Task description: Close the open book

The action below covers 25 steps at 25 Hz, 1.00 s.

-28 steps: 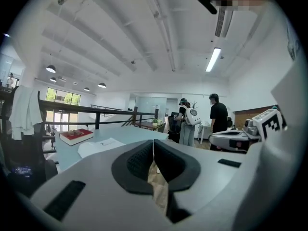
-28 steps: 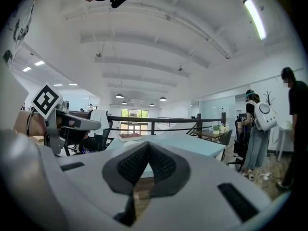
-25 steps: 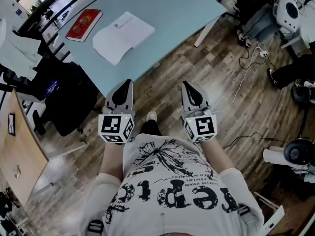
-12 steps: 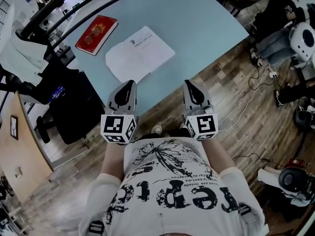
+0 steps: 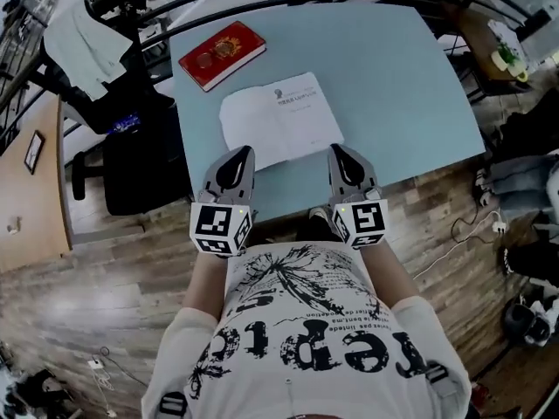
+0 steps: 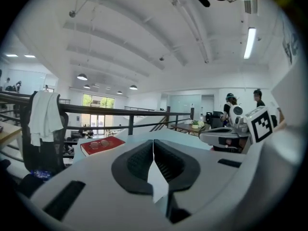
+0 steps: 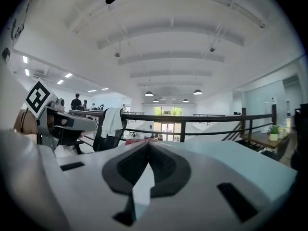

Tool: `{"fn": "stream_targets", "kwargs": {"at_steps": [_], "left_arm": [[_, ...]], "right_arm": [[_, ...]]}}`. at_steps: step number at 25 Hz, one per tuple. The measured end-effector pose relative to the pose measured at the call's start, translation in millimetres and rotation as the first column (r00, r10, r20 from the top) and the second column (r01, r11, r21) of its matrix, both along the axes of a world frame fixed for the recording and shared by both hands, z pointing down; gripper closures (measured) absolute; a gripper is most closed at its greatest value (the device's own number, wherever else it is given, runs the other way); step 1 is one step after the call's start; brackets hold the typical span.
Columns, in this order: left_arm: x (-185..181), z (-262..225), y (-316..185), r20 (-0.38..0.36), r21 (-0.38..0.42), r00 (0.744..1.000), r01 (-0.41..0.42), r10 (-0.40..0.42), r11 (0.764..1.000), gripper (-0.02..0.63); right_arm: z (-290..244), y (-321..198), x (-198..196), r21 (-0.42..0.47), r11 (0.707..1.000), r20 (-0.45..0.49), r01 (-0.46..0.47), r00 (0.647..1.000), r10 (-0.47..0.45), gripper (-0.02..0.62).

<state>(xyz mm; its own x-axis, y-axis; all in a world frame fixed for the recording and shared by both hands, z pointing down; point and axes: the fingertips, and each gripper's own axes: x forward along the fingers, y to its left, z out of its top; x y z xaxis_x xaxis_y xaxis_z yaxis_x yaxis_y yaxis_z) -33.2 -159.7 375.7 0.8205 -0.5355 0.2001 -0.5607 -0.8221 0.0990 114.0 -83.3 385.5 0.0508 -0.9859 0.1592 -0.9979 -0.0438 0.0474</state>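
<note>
Hovering over near counter (image 5: 393, 85) edge: left gripper (image 5: 242, 153), right gripper (image 5: 340, 151), jaws fully closed, empty, flanking open book (image 5: 281, 120) near corners, likely staged to fold it.

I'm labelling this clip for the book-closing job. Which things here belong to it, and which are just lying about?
For the job:
- open book
- left gripper, shut, empty
- right gripper, shut, empty

Lying about:
- red book
- black chair
- white cloth
</note>
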Motion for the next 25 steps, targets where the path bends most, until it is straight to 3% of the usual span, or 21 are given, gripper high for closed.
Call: {"fn": "stream_targets", "kwargs": {"at_steps": [3, 7, 11, 15, 19, 24, 25], "left_arm": [[8, 1, -3, -0.013, -0.018, 0.991, 0.135, -0.136, 0.991, 0.586], [23, 13, 4, -0.014, -0.036, 0.961, 0.275, -0.276, 0.961, 0.587], [33, 39, 11, -0.002, -0.073, 0.934, 0.356, -0.357, 0.932, 0.586], [40, 80, 22, -0.008, -0.186, 0.909, 0.408, -0.417, 0.894, 0.586], [38, 128, 28, -0.064, -0.361, 0.865, 0.445, -0.498, 0.819, 0.586], [31, 178, 30, -0.163, -0.592, 0.77, 0.424, -0.617, 0.685, 0.579], [30, 187, 30, -0.179, -0.635, 0.746, 0.411, -0.642, 0.654, 0.549]], "right_arm": [[1, -17, 18, -0.025, 0.992, -0.017, 0.124, 0.992, -0.124, 0.584], [2, -26, 43, -0.037, 0.964, -0.013, 0.264, 0.964, -0.265, 0.584], [17, -34, 62, -0.056, 0.941, -0.011, 0.333, 0.942, -0.334, 0.584], [36, -37, 69, -0.084, 0.915, 0.01, 0.394, 0.919, -0.395, 0.584], [56, -41, 65, -0.115, 0.886, 0.026, 0.448, 0.893, -0.448, 0.584], [78, -48, 57, -0.157, 0.855, 0.025, 0.494, 0.868, -0.496, 0.584], [82, -49, 55, -0.166, 0.85, 0.025, 0.5, 0.864, -0.504, 0.584]]}}
